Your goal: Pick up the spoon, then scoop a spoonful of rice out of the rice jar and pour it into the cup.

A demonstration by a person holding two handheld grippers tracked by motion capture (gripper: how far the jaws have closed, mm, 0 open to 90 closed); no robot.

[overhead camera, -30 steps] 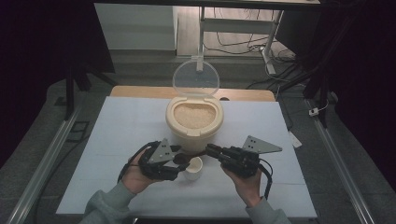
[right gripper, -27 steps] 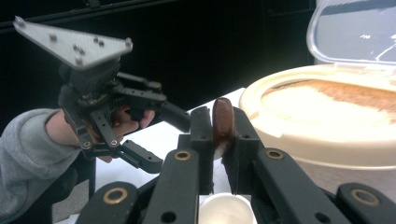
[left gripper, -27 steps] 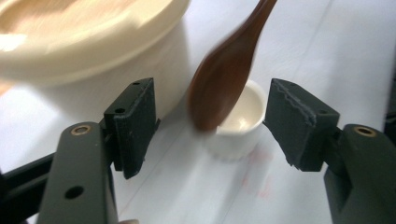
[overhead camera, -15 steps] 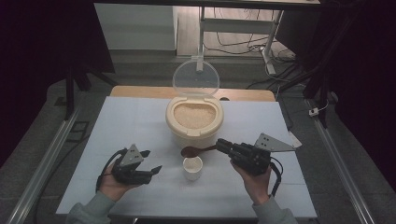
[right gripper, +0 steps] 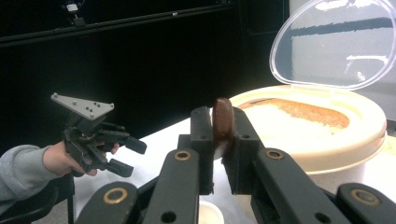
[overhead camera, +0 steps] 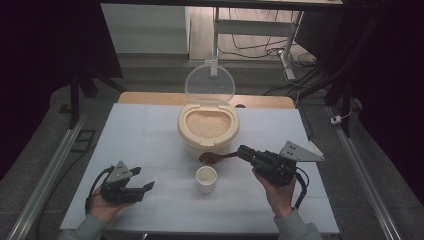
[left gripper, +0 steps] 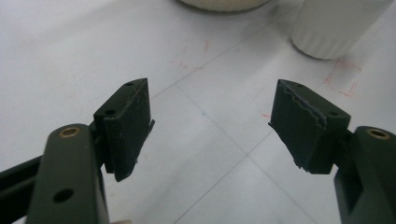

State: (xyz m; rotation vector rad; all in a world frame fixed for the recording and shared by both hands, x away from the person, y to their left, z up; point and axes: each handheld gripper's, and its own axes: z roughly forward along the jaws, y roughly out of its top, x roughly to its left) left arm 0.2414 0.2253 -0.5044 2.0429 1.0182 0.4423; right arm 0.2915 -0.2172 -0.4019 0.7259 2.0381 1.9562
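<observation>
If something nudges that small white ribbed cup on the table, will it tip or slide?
The small white ribbed cup would probably slide before tipping: it looks squat, with a broad base on the smooth white table. It looks stiff, perhaps ceramic, so likely breakable if knocked off. How full it is cannot be told, so it may be light and shift easily.

Rice container (overhead camera: 208, 131) w/ raised clear lid (overhead camera: 209, 82) blocked table centre; small white cup (overhead camera: 206, 178) stood just in front, brown spoon (overhead camera: 212, 157) crossing the gap btwn them. Left gripper (overhead camera: 142, 189) had bare table (overhead camera: 140, 135) ahead, cup off to its right. Room open both sides of container.
</observation>
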